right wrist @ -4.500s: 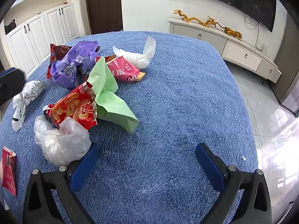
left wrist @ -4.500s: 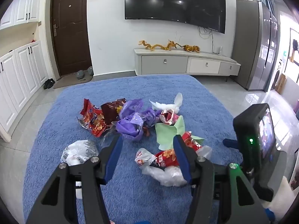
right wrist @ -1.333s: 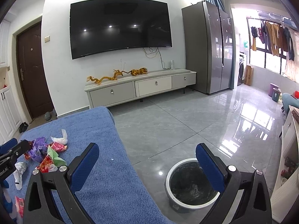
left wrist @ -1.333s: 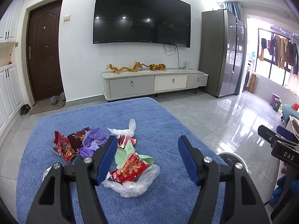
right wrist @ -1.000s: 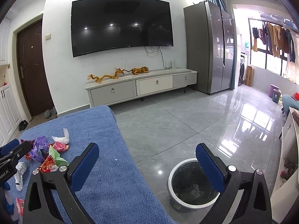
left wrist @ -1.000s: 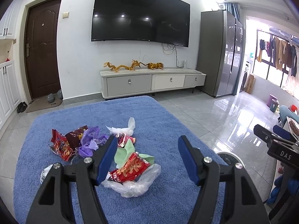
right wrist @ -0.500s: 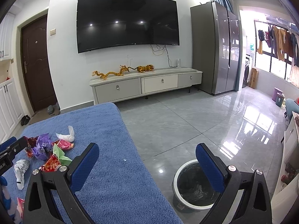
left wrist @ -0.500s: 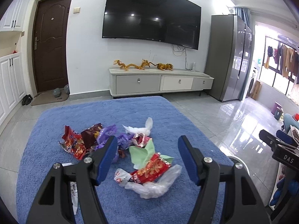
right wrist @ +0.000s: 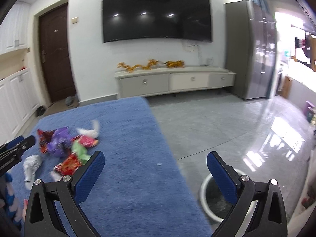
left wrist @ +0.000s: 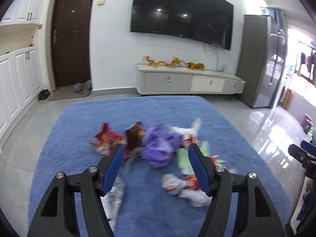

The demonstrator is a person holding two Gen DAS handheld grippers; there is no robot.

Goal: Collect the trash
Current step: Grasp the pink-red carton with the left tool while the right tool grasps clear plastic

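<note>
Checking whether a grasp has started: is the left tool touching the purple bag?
Apart. The left wrist view shows the left tool open, raised above the purple bag.

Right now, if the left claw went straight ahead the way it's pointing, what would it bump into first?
Probably the crumpled purple wrapper, which sits between the open left claw tips on the blue rug. The picture is blurry, so depth is uncertain.

I'm in a home living room: wall-mounted TV, low TV cabinet with gold dragon ornaments, brown entry door, white cupboards, tall fridge, glossy tile floor, blue rug.
</note>
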